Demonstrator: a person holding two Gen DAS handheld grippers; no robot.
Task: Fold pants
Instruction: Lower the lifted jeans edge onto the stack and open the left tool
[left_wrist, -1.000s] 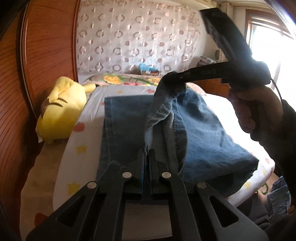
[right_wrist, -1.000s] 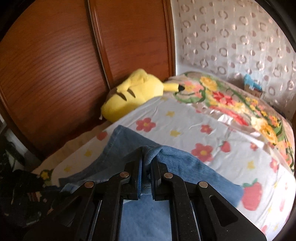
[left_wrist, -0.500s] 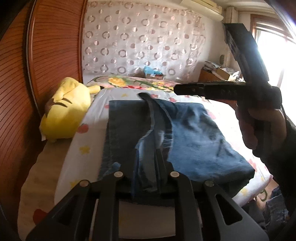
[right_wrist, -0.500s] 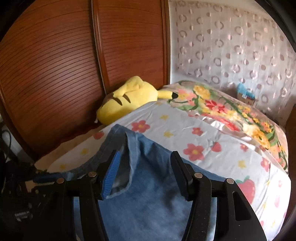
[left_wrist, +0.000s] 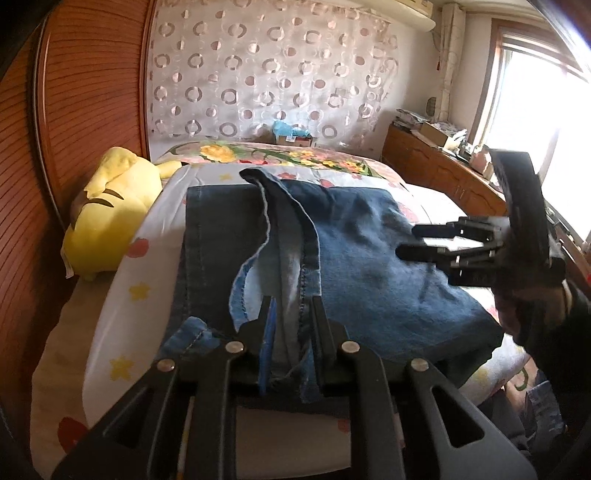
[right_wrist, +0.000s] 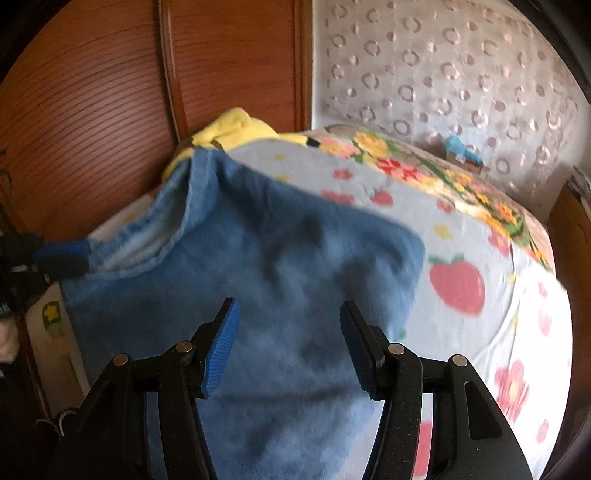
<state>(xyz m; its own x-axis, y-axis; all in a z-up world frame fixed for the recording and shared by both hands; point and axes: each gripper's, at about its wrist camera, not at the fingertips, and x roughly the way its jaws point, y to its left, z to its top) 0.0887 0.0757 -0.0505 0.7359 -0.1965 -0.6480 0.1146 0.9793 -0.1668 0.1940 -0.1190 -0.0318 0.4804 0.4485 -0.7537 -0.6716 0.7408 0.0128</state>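
Blue jeans (left_wrist: 362, 258) lie folded on the bed, one leg laid over the other, the hem edge turned up along the middle. My left gripper (left_wrist: 290, 310) is open, its fingers astride the hem band at the near edge. My right gripper (right_wrist: 290, 332) is open and empty, hovering over the jeans (right_wrist: 280, 266). It also shows in the left wrist view (left_wrist: 410, 242) at the right, above the jeans' right side.
A yellow plush toy (left_wrist: 107, 210) lies at the bed's left edge against the wooden wardrobe (left_wrist: 74, 110). The flowered bedsheet (right_wrist: 461, 240) spreads to the right. A blue box (left_wrist: 291, 133) sits at the headboard. A wooden dresser (left_wrist: 443, 173) stands by the window.
Both grippers opened and let go of the jeans' hem, which dropped onto the bed. My right gripper drew back and down to the right side of the jeans.
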